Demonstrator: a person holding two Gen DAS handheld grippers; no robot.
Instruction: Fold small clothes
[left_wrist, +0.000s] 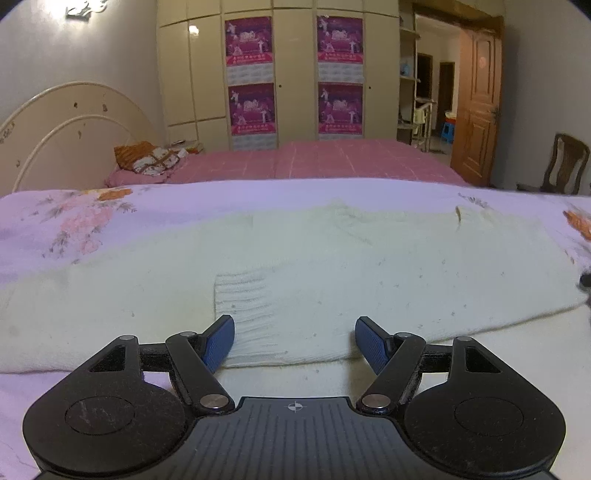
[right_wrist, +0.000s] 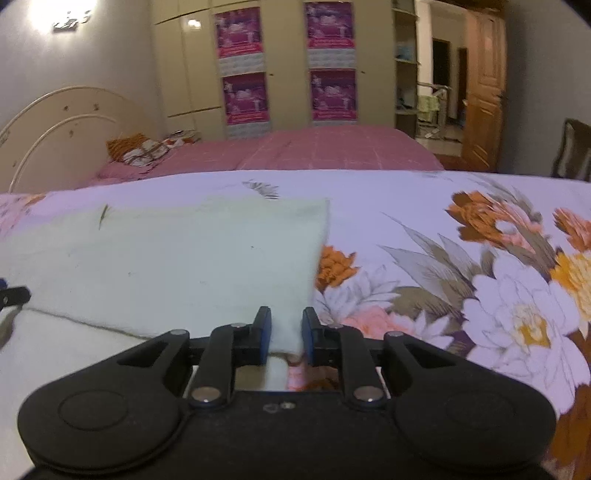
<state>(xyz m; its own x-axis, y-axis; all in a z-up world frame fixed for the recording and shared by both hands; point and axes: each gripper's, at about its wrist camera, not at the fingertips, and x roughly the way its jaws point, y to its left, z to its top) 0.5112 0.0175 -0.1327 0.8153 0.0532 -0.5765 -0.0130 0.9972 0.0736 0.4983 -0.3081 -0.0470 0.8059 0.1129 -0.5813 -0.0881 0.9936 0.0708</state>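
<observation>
A cream knitted sweater (left_wrist: 332, 266) lies flat on the floral bedspread (left_wrist: 74, 221), with a ribbed cuff (left_wrist: 251, 306) folded onto its near edge. My left gripper (left_wrist: 294, 341) is open, its blue pads on either side of that cuff and hem. In the right wrist view the sweater (right_wrist: 177, 258) lies left of centre. My right gripper (right_wrist: 285, 334) is nearly closed on the sweater's near right corner, with the cloth between its pads. The left gripper's edge shows at the far left of the right wrist view (right_wrist: 14, 295).
The floral bedspread (right_wrist: 480, 277) stretches to the right. Behind it is a pink bed (left_wrist: 332, 158) with pillows (left_wrist: 147, 158) and a curved headboard (left_wrist: 66, 122). A wardrobe with posters (left_wrist: 295, 74), an open wooden door (left_wrist: 476, 110) and a chair (left_wrist: 561, 162) stand beyond.
</observation>
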